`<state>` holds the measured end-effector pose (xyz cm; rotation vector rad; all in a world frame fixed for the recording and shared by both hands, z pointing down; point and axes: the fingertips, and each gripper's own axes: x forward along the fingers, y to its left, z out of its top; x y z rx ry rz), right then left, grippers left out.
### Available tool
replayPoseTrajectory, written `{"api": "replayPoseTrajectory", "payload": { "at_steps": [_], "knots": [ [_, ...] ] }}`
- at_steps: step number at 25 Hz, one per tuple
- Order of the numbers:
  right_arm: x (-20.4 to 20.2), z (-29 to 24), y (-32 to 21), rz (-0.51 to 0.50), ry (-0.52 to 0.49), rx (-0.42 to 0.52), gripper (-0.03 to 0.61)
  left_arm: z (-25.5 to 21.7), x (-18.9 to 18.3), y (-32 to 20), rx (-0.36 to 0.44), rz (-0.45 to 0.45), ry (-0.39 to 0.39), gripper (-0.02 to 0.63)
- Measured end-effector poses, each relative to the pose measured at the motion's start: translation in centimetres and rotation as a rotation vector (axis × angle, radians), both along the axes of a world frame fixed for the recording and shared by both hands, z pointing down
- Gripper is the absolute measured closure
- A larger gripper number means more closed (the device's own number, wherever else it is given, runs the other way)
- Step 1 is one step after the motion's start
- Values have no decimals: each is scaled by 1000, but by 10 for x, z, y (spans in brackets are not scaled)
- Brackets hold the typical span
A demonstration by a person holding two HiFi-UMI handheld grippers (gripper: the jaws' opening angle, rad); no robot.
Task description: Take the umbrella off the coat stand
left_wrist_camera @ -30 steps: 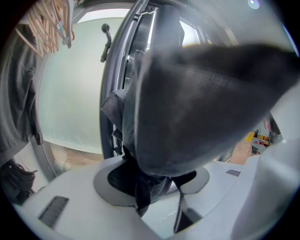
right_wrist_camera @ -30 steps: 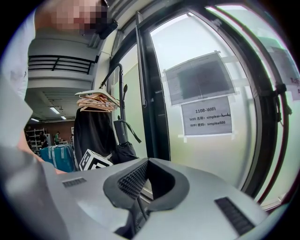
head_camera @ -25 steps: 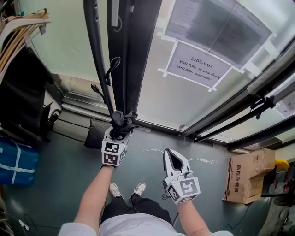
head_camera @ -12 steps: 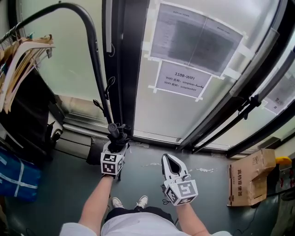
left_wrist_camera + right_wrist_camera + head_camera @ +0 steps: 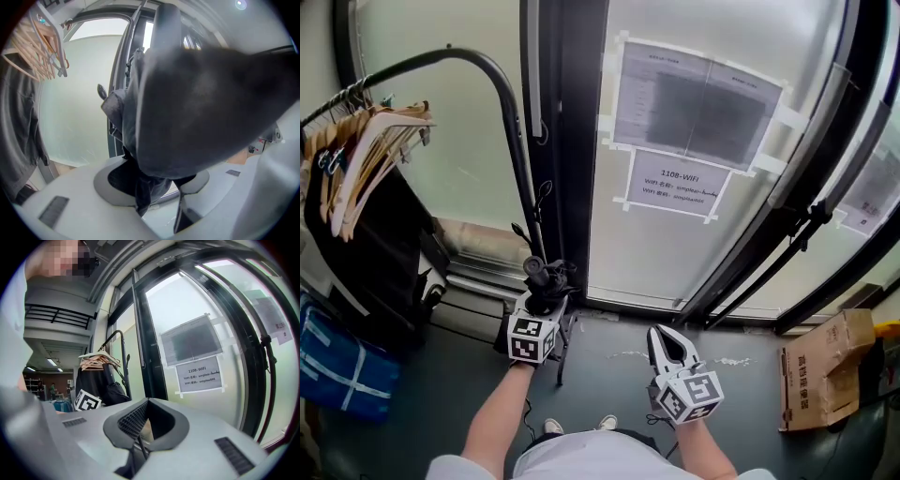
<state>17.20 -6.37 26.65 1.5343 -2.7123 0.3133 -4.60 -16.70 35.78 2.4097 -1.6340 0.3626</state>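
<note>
Head view: left hand-held gripper clamps the umbrella.

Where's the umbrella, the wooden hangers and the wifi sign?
umbrella [image 5: 201, 103]: left gripper view, on its folded dark fabric.
wooden hangers [image 5: 370, 150]: head view, on the bunched pale arms.
wifi sign [image 5: 680, 185]: head view, middle of the taped paper.

The umbrella looms blurred, cut off at the view's right edge.
</note>
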Motion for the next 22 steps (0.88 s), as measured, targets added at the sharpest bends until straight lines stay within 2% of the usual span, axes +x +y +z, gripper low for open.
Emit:
{"api": "replayPoseTrajectory", "payload": {
  "at_steps": [5,11,19,22],
  "knots": [
    [1,-8,-3,1,-29,-16,561,-38,-17,-5,38,1,36,383],
    [-1,-19,-16,8,-4,2,561,-71,-41,-2,61,-14,87,383],
    [-5,-33,-33,13,26,37,561,-104,-84,25,128,-52,92,385],
    [-8,-41,-37,12,38,59,561,-112,-102,41,157,-85,72,385]
  ]
}}
